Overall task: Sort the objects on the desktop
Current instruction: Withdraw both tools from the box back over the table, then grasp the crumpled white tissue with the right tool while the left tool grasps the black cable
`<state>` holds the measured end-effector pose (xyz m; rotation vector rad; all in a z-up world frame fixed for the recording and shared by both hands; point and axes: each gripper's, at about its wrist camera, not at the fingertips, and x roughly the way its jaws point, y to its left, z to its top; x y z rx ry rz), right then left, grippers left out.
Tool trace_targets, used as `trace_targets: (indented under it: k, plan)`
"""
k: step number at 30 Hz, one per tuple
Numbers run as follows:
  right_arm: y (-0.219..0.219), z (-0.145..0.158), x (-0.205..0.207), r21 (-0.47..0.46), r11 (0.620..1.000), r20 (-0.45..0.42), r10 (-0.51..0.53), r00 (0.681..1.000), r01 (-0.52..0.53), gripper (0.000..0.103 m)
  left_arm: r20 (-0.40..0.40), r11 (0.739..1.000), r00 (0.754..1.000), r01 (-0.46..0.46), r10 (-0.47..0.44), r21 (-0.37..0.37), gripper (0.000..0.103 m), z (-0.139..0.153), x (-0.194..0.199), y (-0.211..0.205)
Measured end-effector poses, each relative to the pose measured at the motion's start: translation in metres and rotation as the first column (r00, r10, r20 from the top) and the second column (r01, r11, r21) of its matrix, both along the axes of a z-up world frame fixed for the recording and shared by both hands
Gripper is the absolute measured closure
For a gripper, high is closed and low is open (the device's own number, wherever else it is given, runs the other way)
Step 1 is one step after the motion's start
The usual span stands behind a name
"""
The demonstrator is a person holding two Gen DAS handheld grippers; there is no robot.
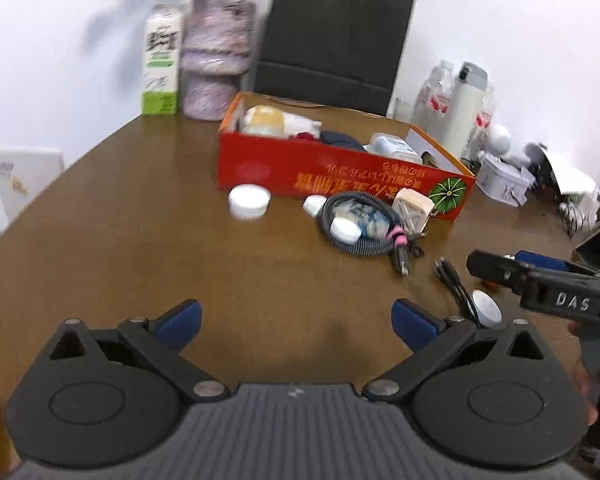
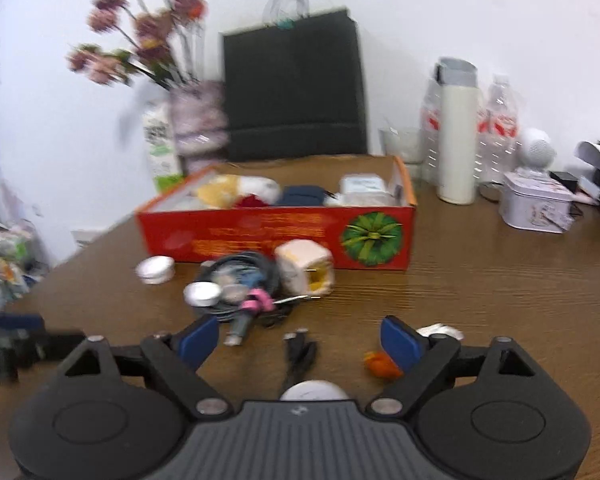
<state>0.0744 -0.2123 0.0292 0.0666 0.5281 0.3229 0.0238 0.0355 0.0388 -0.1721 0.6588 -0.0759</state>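
My left gripper hangs open over bare brown table, nothing between its blue pads. Ahead lie a white jar, a coiled cable with a white cap inside it, and a cream cube-shaped plug, all in front of the red box, which holds several items. My right gripper is open too; a black cable end and a white disc lie on the table between its fingers, untouched. A small orange thing sits by its right finger.
At the back stand a milk carton, a flower vase, a black bag, a white flask, plastic bottles and a white tin. The table's curved edge runs along the left.
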Motion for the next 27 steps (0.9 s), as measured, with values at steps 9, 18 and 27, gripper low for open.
trace_targets:
  k: [9, 18, 27]
  plan:
    - [0.02, 0.003, -0.022, 0.009, 1.0, 0.02, 0.009, 1.0, -0.009, 0.008, 0.038, 0.993, 0.998, -0.062, 0.058, 0.104, 0.0, 0.004, -0.025, -0.013]
    - [0.011, -0.005, -0.011, 0.024, 0.999, -0.065, -0.04, 0.997, 0.042, 0.008, 0.03, 0.984, 0.998, -0.061, 0.057, 0.166, 0.0, 0.005, -0.015, -0.036]
    - [0.014, -0.007, -0.011, 0.004, 1.0, -0.065, -0.029, 0.997, 0.03, 0.008, 0.045, 0.975, 0.999, 0.014, -0.025, 0.222, 0.0, -0.002, -0.018, -0.054]
